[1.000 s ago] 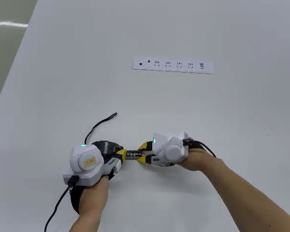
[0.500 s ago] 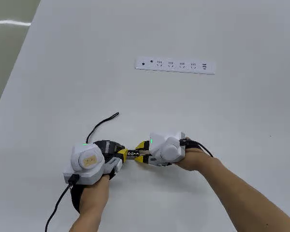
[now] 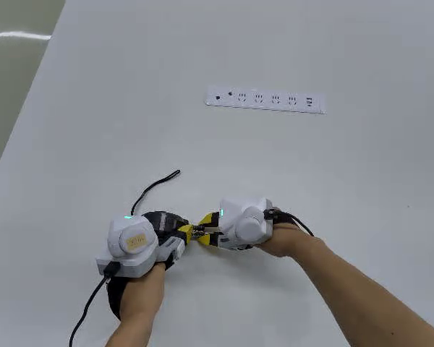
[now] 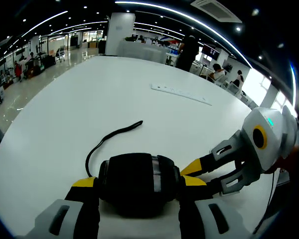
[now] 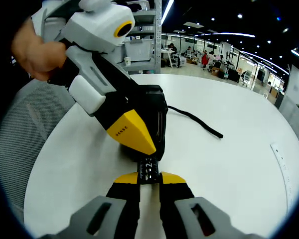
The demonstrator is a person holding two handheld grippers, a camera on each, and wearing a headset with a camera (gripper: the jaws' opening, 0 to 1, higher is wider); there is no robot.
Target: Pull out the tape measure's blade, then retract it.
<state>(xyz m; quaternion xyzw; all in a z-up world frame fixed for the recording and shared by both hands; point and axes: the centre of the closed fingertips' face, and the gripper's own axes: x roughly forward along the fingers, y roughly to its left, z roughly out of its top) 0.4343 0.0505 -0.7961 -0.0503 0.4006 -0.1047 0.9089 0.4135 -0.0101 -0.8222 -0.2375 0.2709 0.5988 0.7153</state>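
Head view: your left gripper (image 3: pixel 181 233) covered most of the tape measure (image 3: pixel 161 219). Tip of the blade (image 5: pixel 148 167) sat hidden between jaws of your right gripper (image 5: pixel 149 179).

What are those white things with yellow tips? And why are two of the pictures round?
A person is holding two hand tools called grippers. Each has two yellow-tipped jaws that pinch like tongs. The big picture comes from a camera on the person's head, looking down at a white table. The round pictures come from small cameras riding on each gripper, looking out along its jaws.

The left gripper pinches a black tape measure, one jaw on each side of its case. The right gripper pinches the end of the blade, the strip with numbers on it. Just a short piece is out.

A thin black strap seems to trail from the tape measure. Farther back lies a white power strip.
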